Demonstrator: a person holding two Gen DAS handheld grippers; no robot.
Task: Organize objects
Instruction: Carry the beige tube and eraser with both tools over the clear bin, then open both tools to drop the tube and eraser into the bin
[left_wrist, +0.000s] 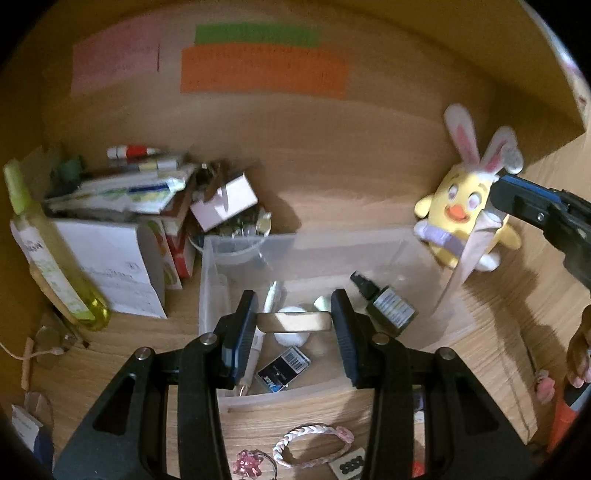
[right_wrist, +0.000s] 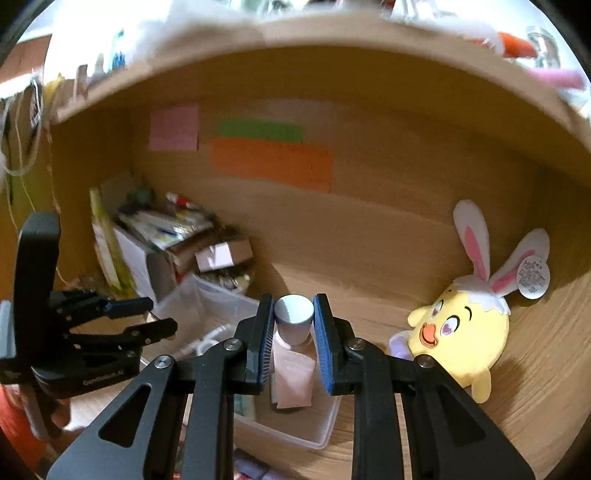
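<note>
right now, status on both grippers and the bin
Left gripper shut on small gold bar over clear bin. Right gripper shut on pink tube. Plush chick beside bin.

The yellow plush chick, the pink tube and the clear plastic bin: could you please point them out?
yellow plush chick (right_wrist: 461, 332): right wrist view, its face.
pink tube (right_wrist: 293, 365): right wrist view, its body below the cap.
clear plastic bin (left_wrist: 314, 254): left wrist view, its far wall.
</note>
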